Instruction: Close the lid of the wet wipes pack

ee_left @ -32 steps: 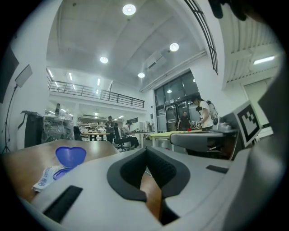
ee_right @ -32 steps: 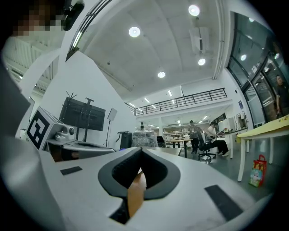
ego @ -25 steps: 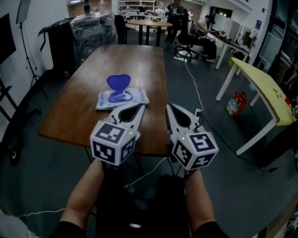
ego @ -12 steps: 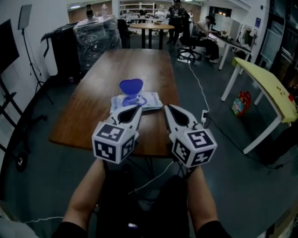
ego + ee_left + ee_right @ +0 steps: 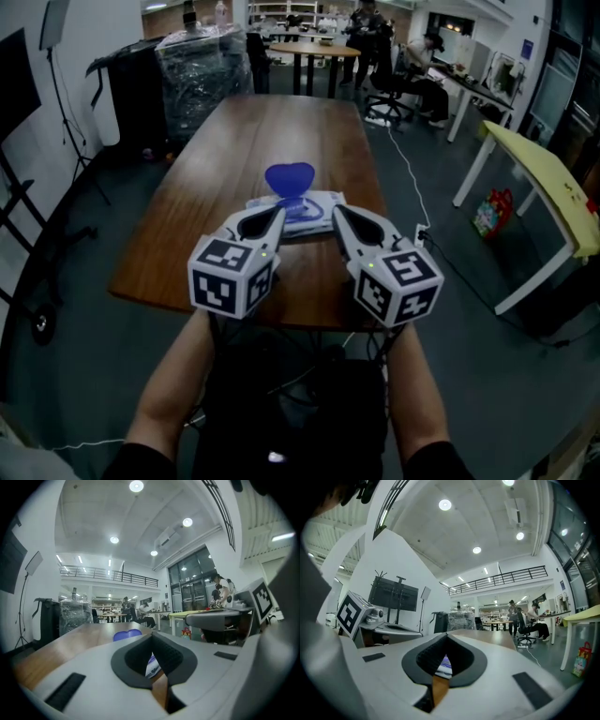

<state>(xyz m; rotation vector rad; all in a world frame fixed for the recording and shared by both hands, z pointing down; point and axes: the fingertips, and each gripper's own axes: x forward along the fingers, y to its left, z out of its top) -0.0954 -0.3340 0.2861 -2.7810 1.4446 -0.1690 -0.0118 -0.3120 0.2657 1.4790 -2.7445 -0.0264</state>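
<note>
- My left tool (image 5: 277, 216) is clenched: in the left gripper view (image 5: 151, 637) its jaw tips meet and nothing is gripped between them.
- My right tool (image 5: 338, 213) is clenched too, with its tips together and empty in the right gripper view (image 5: 445, 637).
- Both tools point level and side by side over the near edge of the wooden desk (image 5: 234, 159), their tips apart from each other.
- The wet wipes pack (image 5: 317, 201) lies flat on the desk just ahead of the two tools, in line with the gap between them and touching neither.
- Its blue lid (image 5: 290, 178) stands open and upright on the side of the pack away from the tools.
- Through the hollow behind each tool's closed tips I catch a sliver of the pack (image 5: 152, 665) (image 5: 443, 663). The lid (image 5: 127, 635) peeks over the left tool's jaw.
- Well off to the right of the right tool stands a yellow table (image 5: 544, 183).
</note>
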